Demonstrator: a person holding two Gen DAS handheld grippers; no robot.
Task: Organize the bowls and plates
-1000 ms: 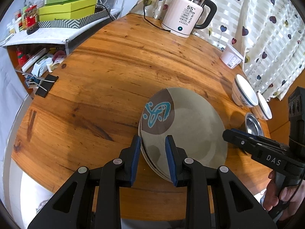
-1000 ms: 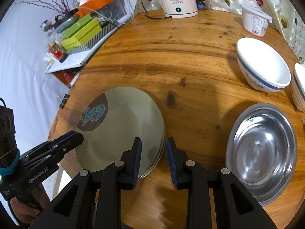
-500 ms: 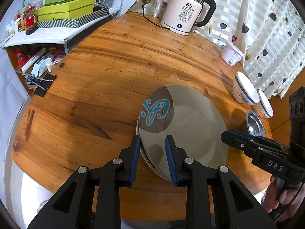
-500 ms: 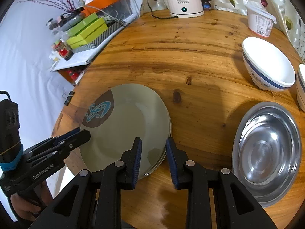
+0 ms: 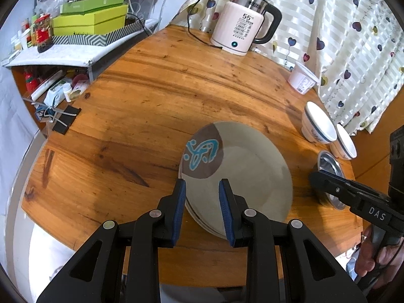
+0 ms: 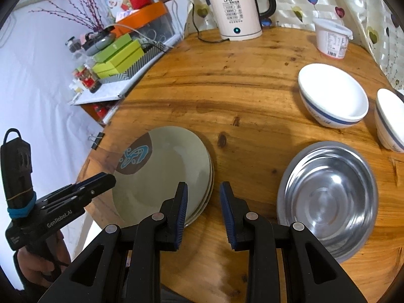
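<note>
Two claws released, gripping nothing: left gripper (image 5: 202,203) over near rim of stacked plates (image 5: 242,166), right gripper (image 6: 203,205) between plates and steel bowl (image 6: 328,197).

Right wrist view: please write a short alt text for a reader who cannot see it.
The open right gripper hovers over a round wooden table, between a stack of grey-green plates and a steel bowl. Two white bowls and a kettle stand farther back; the left gripper enters from the left.
</note>
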